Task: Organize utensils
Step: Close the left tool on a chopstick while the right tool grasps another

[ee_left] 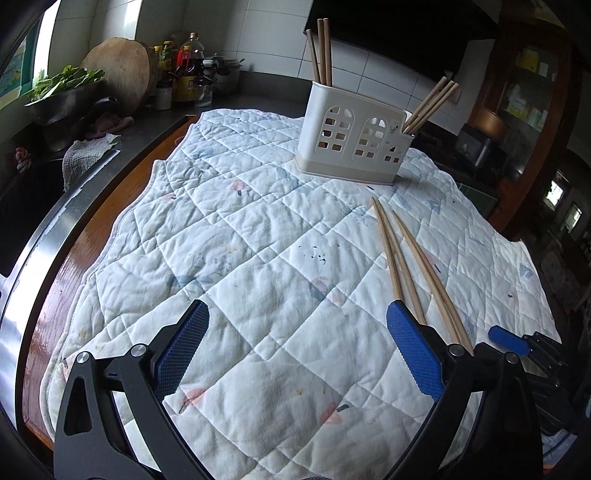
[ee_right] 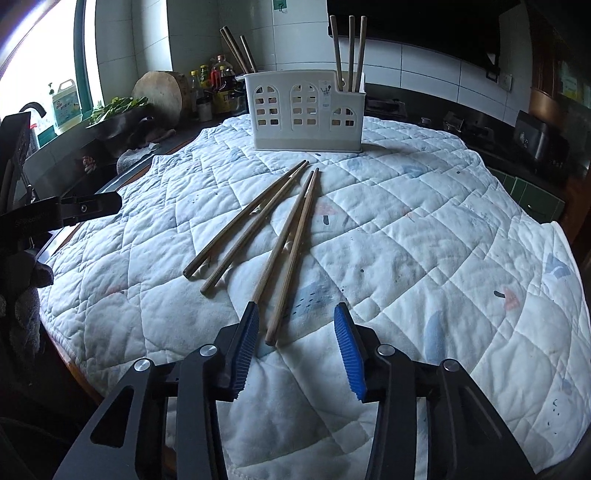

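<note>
Quilted cloth (stained) covers a kitchen counter; left hand-held gripper wide, right hand-held gripper narrower, empty.

Quilted white cloth: spread flat, directly beneath and ahead of the tongs. Round wooden chopping board: far ahead to the left, leaning on the tiled wall. Sauce bottles: just right of the board. Metal bowl of leafy greens: left of it.
</note>
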Demonstrator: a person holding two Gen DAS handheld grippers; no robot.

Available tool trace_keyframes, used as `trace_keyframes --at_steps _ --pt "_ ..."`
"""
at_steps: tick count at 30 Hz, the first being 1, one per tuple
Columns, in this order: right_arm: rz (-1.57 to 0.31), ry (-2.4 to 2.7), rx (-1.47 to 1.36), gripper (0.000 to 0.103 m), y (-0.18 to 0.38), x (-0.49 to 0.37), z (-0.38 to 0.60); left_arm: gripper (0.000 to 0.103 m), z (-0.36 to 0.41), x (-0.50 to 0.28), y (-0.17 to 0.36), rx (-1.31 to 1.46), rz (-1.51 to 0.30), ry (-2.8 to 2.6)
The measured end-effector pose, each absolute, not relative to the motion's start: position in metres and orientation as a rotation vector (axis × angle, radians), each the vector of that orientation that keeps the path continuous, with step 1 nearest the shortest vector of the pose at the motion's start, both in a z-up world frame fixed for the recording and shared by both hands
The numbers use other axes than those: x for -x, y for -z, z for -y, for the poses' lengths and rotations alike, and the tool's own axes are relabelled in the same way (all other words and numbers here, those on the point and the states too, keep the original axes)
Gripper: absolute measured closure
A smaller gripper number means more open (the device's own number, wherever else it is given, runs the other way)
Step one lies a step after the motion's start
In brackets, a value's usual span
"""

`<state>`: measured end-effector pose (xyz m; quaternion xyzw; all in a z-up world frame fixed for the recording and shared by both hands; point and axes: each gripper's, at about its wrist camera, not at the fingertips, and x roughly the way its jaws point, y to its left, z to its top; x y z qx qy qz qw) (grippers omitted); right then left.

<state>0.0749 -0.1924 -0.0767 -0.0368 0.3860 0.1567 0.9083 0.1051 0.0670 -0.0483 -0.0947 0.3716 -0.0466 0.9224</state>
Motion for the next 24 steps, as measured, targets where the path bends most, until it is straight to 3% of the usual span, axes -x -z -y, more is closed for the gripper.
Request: trace_keyframes --at_steps 7,10,14,24 --pt "-0.807 -0.324 0.101 0.081 0.081 -0.08 0.184 0.008 -0.051 -0.106 0.054 0.172 -0.785 0.135" --pt "-0.819 -0.316 0.108 0.083 0.085 -0.083 0.182 0.01 -0.041 -0.108 0.059 0.165 -0.799 0.152" --pt "-0.824 -0.316 0.116 0.089 0.088 -0.085 0.181 0.026 -0.03 -0.113 0.063 0.171 -0.822 0.183" --pt "-0.819 -0.302 0.112 0.096 0.087 -0.087 0.185 0.047 0.004 -0.132 0.069 0.155 -0.856 0.267"
